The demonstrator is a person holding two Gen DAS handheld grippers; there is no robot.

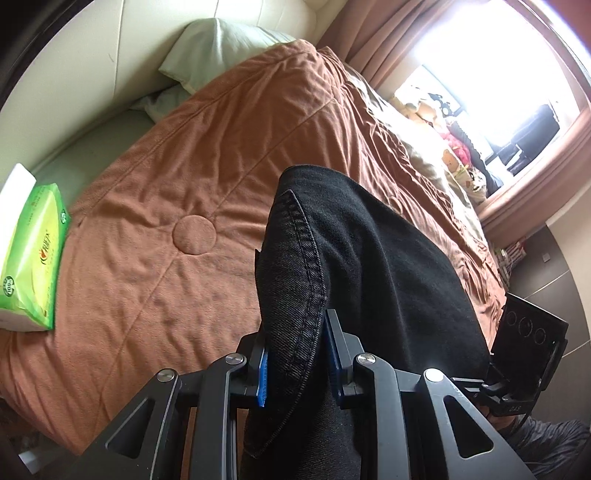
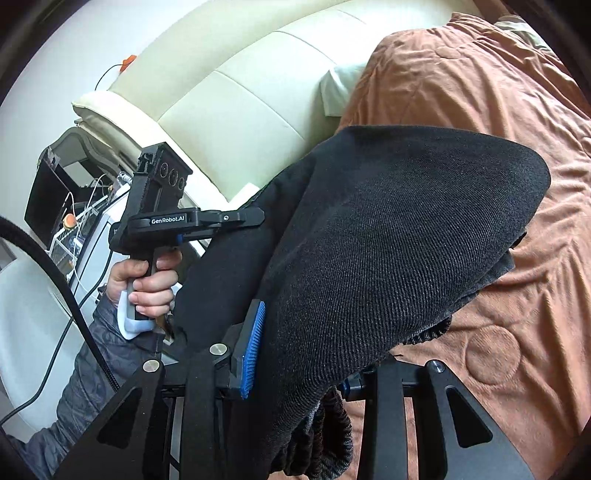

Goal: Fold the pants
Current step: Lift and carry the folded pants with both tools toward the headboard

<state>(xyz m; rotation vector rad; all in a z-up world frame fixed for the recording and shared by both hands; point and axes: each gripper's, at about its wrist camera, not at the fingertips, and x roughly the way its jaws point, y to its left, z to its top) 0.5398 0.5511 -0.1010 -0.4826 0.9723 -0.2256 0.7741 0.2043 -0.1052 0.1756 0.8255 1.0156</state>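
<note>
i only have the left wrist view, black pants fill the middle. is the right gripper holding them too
Observer: Yes, the right gripper is clamped on a bunched part of the black pants.
Operator: what part does it have
Observer: The gathered elastic waistband hangs just below its jaws.
Operator: can you see my left side from there
Observer: Yes, a hand grips the left gripper's handle, off to the left of the pants, in front of the cream headboard.

My bed (image 1: 155, 206) wears a rust quilt against a cream headboard (image 2: 236, 96); the window (image 1: 491, 74) glares past brown curtains (image 1: 373, 33).
</note>
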